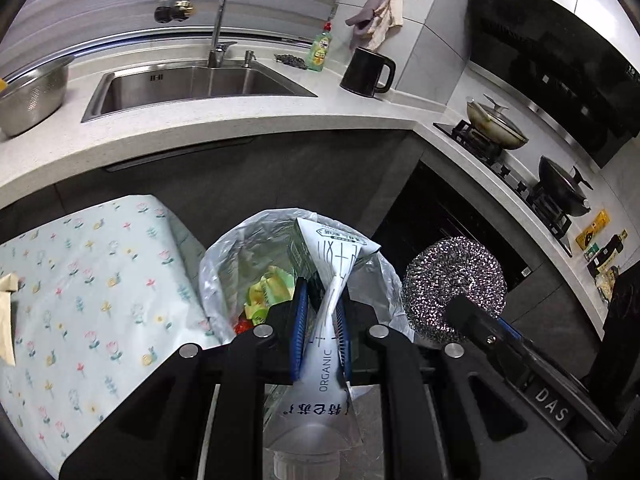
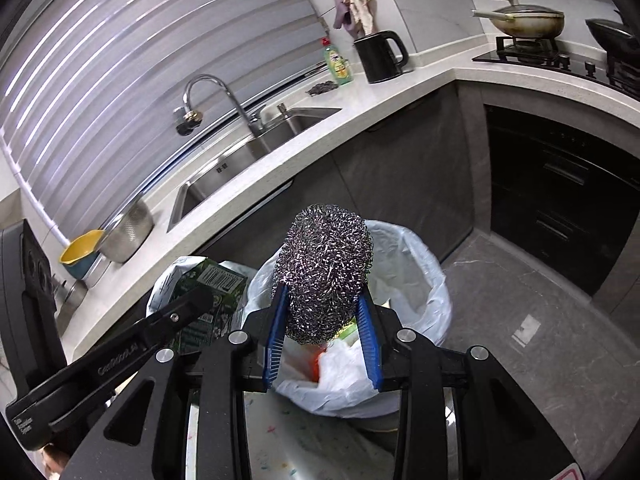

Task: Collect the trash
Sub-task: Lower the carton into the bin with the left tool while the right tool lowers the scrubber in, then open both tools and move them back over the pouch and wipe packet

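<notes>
My left gripper (image 1: 322,304) is shut on a flattened white and green drink carton (image 1: 332,280), held over the bag-lined trash bin (image 1: 224,264). The carton also shows in the right wrist view (image 2: 212,292). My right gripper (image 2: 324,316) is shut on a steel wool scrubber (image 2: 326,268), held above the same bin (image 2: 416,264). The scrubber also shows in the left wrist view (image 1: 454,284), to the right of the bin. Green, yellow and red wrappers (image 1: 268,292) and a white plastic bag (image 2: 340,372) lie inside the bin.
A floral-cloth table (image 1: 88,288) stands left of the bin. Behind is the kitchen counter (image 1: 248,120) with sink (image 1: 192,84), colander (image 1: 32,96), dish soap (image 1: 320,48) and black kettle (image 1: 368,72). Stove pans (image 1: 496,120) are at right. Grey floor (image 2: 540,344) lies right of the bin.
</notes>
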`<state>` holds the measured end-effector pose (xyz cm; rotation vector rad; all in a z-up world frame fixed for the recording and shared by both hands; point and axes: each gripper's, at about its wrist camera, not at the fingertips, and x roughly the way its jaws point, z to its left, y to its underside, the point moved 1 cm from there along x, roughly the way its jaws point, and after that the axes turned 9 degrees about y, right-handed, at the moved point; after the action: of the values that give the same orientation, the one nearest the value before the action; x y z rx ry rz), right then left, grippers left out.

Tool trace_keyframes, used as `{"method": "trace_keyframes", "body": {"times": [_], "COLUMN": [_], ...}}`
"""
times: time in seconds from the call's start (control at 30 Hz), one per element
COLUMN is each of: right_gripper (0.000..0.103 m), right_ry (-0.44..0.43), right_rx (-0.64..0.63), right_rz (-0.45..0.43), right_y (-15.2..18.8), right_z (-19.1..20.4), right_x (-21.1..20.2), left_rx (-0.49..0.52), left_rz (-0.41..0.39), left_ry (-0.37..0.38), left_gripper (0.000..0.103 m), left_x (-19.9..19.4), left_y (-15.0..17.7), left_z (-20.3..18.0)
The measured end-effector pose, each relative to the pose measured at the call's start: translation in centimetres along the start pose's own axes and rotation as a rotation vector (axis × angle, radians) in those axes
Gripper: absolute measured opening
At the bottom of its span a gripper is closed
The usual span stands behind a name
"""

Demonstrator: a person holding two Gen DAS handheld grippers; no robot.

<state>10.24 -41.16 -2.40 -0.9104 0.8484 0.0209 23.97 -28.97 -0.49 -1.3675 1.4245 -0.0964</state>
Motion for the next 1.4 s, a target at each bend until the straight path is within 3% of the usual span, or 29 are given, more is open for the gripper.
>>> {"method": "trace_keyframes", "body": {"times": [0.2,0.33,0.47,0.87,1.1,1.17,1.4], "right_gripper": [0.032,0.032,0.032,0.032,0.038,0.038,0.039], "right_ry": [0.015,0.017,0.013,-0.001,0.033,0.025,0.004], "right_rx": [-0.002,-0.014,-0.024,-0.067,-0.079,-0.071,-0.102], "right_rz": [0.000,0.004,0.006,0.027,0.028,0.028,0.031], "right_y": [-0.5,-0.7,-0.8,-0.6,-0.9,-0.9,0.2], "right_z": [-0.3,-0.1,0.1,2.4,3.7,3.8,5.5], "right_x": [0.8,1.3,1.7,3.3,4.6,4.5,2.1], "left_rx": [0.023,0.031,0.050,0.046,0.036,0.033,0.020], "left_rz": [0.019,0.006,-0.018,-0.043,-0.045,-0.052,-0.082], "left_ry": [0.000,-0.017,-0.029,-0.067,-0.097,-0.103,-0.113], "left_gripper": [0.015,0.031,0.037,0.037,0.038,0.043,0.043], "left_x": [1.9,1.9,1.3,0.6,0.6,0.3,-2.1], "left_y": [-0.8,-0.8,-1.0,-1.4,-1.4,-1.4,-1.3], "left_z": [-0.2,-0.2,-0.4,0.9,2.1,2.4,3.0]}}
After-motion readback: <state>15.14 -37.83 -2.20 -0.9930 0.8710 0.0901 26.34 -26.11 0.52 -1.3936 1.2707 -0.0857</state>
